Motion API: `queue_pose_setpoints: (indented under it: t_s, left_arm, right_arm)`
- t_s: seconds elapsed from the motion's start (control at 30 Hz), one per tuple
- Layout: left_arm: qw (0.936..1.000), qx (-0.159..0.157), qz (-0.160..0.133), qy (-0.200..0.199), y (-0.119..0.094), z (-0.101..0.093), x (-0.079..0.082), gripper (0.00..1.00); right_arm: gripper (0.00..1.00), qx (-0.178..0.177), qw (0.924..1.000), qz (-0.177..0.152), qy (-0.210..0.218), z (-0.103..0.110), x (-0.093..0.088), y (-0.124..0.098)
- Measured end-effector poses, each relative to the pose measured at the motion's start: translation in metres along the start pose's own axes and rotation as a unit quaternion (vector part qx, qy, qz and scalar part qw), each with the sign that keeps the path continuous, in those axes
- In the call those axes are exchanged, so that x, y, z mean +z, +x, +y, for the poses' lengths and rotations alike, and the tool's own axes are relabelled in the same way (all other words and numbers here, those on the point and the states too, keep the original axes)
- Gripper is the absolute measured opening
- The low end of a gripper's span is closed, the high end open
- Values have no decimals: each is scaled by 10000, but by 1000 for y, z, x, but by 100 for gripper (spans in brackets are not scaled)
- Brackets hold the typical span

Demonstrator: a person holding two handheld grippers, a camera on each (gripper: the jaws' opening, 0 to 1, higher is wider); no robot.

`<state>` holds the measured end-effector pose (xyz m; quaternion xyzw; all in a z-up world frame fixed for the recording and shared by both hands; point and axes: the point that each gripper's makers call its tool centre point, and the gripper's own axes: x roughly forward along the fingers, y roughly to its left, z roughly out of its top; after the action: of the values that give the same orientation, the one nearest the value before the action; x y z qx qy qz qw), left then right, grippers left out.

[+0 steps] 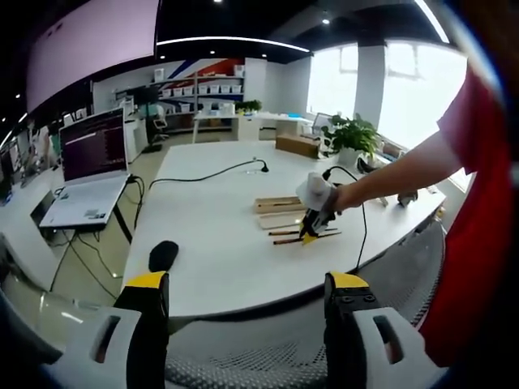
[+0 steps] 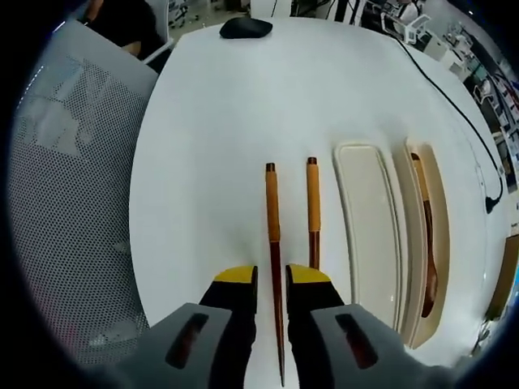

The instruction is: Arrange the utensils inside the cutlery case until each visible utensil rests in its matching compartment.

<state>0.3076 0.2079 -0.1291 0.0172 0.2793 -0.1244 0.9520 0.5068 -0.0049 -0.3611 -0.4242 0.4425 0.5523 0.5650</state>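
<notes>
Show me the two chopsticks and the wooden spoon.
left chopstick (image 2: 272, 212), right gripper view, orange handle.
right chopstick (image 2: 312, 203), right gripper view, orange handle.
wooden spoon (image 2: 426, 235), right gripper view, mid-handle, in the case compartment.

I see two chopsticks (image 2: 273, 243) on the table (image 2: 211, 121), left of the case (image 2: 369, 235) holding a spoon (image 2: 427, 235).

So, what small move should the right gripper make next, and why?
Probably shut the jaws and lift. The right gripper stands open astride one chopstick, which lies on the white table between its fingertips. The second chopstick lies beside it, outside the cutlery case. A wooden spoon rests in the far compartment.
</notes>
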Motion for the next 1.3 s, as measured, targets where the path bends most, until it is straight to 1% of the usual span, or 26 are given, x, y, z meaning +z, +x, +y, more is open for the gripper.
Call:
queue_pose_setpoints:
  t_s: [0.17,0.4,0.53,0.63,0.77,0.87,0.93,1.17,1.3]
  left_arm:
    - [10000,31,14,-42,-1,1,-4,81]
    - [10000,30,9,-63,-1,2,-4,81]
    - [10000,34,7,-39,-1,3,-3,81]
    - [10000,61,-6,-50,-3,7,-2,81]
    - [10000,85,0,-29,-4,9,-3,81]
    - [9999,84,-1,-83,-4,9,-4,81]
    - [10000,85,25,-42,-4,8,-5,81]
    - [10000,71,25,-60,-3,8,-6,81]
    - [9999,90,10,-80,-4,10,-6,81]
  right_arm:
    - [9,-22,9998,188,-103,-2,-3,2]
    - [9,-54,9997,227,-40,-3,-3,1]
    - [13,-103,9998,169,-40,0,-1,-1]
    - [16,-121,9999,122,-11,-2,2,0]
    - [14,-84,9999,75,66,1,6,-1]
    - [14,-72,9999,75,5,3,9,1]
    - [14,-65,9999,74,-35,3,9,1]
    - [13,-47,10000,65,-39,-2,11,4]
    - [13,-36,10000,49,-47,2,12,2]
